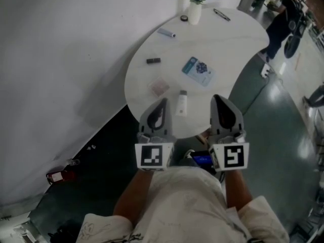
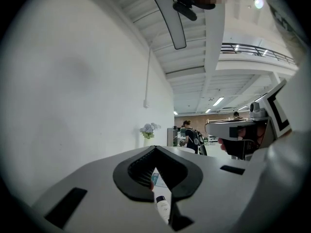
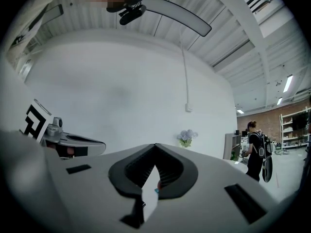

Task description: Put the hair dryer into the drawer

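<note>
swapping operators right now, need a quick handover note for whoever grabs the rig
Left claw: shut, empty, held level by the near edge of the white table.
Right claw: shut, empty, alongside the left one.
Things: no hair dryer and no drawer show in any view. The table carries only small items, among them a white bottle, a blue packet and a flower vase.
Done: nothing that can be seen.
Left: find the hair dryer, grasp it, get it into the drawer.

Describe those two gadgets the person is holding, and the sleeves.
Both the left gripper and right gripper are pale grey tapering shells with dark ribbed fingers. Each carries a white cube printed with black square markers. The person wears a light short-sleeved shirt.
</note>
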